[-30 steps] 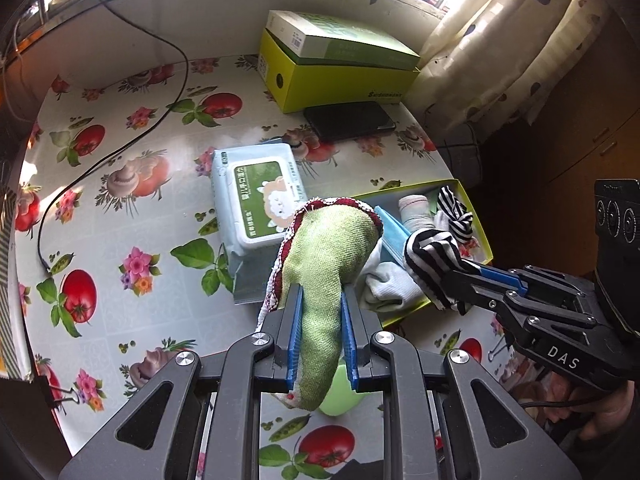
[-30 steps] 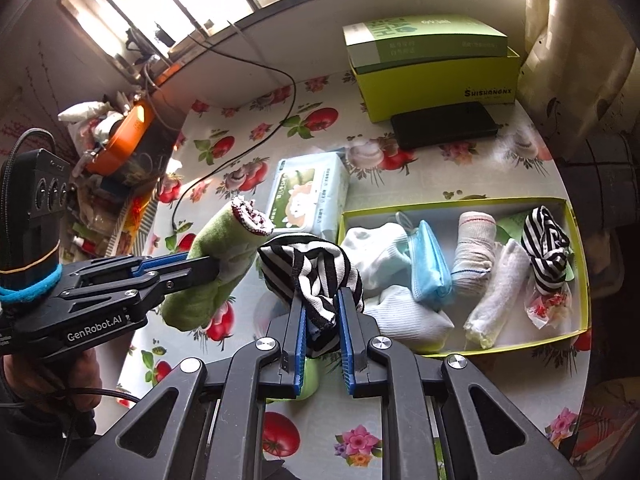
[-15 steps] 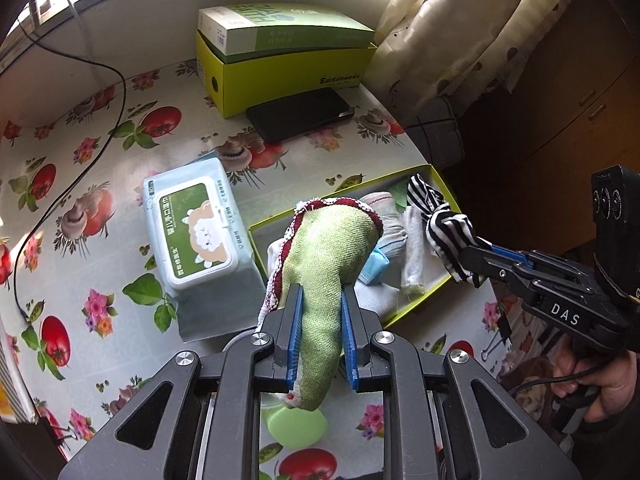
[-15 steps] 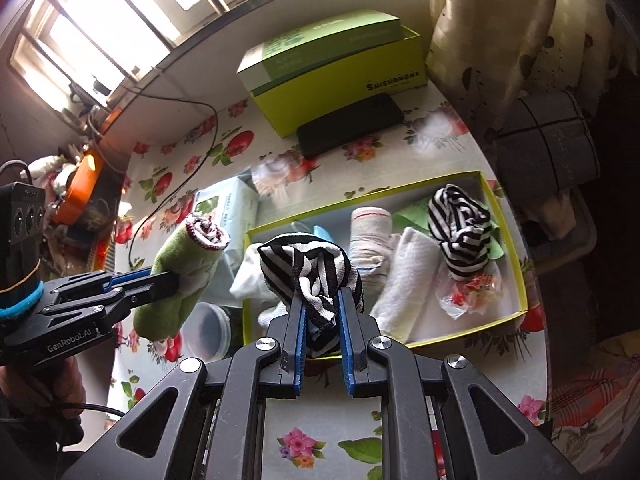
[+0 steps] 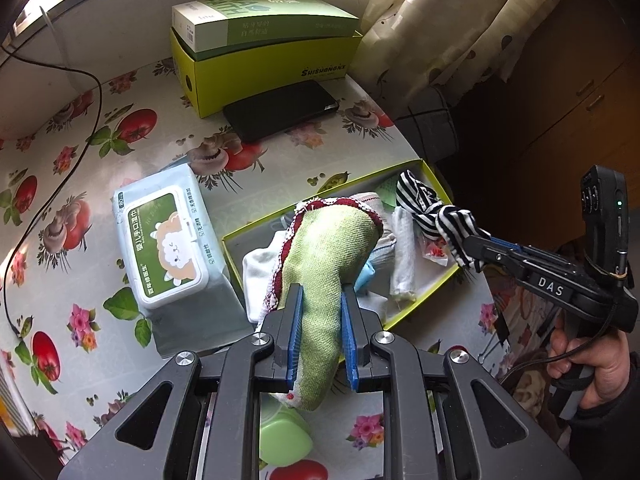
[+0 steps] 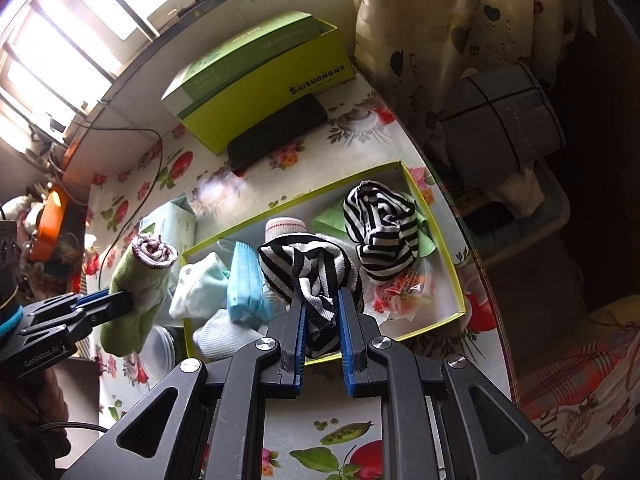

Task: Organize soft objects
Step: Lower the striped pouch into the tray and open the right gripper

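Note:
My left gripper (image 5: 320, 308) is shut on a rolled green sock with a dark red trim (image 5: 328, 264), held above the left end of a shallow yellow-green tray (image 5: 320, 196). My right gripper (image 6: 320, 300) is shut on a black-and-white striped sock (image 6: 308, 268) over the tray (image 6: 450, 256). In the tray lie a second striped sock (image 6: 380, 232), white socks (image 6: 196, 288), a blue face mask (image 6: 244, 284) and a rolled white sock (image 6: 284, 228). Each gripper shows in the other's view: the right gripper (image 5: 468, 246) with its striped sock, the left gripper (image 6: 128, 298) with the green one.
A pack of wet wipes (image 5: 168, 240) lies left of the tray on the flowered tablecloth. Behind it stand a yellow-green box (image 5: 264, 68) with a green carton on top and a black phone (image 5: 280, 110). A curtain (image 5: 460, 20) hangs at the right. A black cable (image 5: 48, 168) runs along the left.
Both grippers have carried their socks to the right, from beside the wipes pack to over the tray. The grips have stayed the same.

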`<state>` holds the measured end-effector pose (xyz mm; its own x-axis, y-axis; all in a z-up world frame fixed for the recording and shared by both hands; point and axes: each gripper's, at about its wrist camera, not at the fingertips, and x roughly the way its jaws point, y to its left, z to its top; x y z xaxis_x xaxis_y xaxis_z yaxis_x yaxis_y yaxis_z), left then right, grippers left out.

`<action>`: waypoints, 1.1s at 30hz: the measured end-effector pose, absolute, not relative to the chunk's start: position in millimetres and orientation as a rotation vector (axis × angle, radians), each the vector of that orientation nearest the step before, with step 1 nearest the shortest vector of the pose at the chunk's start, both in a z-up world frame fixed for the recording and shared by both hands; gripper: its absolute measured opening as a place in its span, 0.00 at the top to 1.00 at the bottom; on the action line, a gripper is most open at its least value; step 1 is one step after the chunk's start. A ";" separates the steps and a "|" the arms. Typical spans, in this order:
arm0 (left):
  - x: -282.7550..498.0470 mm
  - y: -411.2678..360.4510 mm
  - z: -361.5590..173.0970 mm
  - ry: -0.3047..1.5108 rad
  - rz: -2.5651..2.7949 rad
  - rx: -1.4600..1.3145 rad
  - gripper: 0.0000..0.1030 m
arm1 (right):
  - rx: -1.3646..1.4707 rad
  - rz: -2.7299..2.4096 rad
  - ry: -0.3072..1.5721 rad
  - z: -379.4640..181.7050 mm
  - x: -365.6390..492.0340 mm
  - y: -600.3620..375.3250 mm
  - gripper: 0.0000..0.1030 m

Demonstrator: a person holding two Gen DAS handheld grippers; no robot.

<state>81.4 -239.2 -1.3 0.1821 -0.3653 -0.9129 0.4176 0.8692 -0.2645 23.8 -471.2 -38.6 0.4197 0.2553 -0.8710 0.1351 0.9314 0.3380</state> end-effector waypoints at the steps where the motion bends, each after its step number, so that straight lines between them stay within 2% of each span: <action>1: 81.5 -239.8 -2.3 1.275 -0.554 0.051 0.82 | 0.386 0.079 1.158 -44.2 24.8 -469.5 0.86; 7: 84.6 -243.2 -6.4 1.287 -0.554 0.058 0.82 | 0.349 0.041 1.231 -76.9 31.9 -469.6 0.86; 16: 90.9 -264.3 -12.8 1.297 -0.576 0.085 0.82 | 0.364 -0.009 1.252 -94.5 33.5 -485.8 0.85; 18: 92.7 -271.9 -15.1 1.300 -0.587 0.098 0.82 | 0.378 0.009 1.254 -95.9 33.1 -484.9 0.81; 21: 93.9 -284.1 -19.3 1.309 -0.605 0.121 0.82 | 0.398 0.024 1.228 -89.8 30.5 -484.9 0.66; 22: 94.1 -288.1 -21.3 1.312 -0.610 0.128 0.82 | 0.401 0.029 1.219 -86.7 29.6 -485.0 0.64; 33: 110.3 -319.3 -27.3 1.306 -0.598 0.161 0.82 | 0.423 0.052 1.154 -66.9 25.3 -486.8 0.63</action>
<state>110.3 -319.3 -27.3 0.1358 -0.3222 -0.9369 0.4986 0.8394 -0.2164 25.3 -486.8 -66.9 0.4124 0.2545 -0.8747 0.1751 0.9201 0.3503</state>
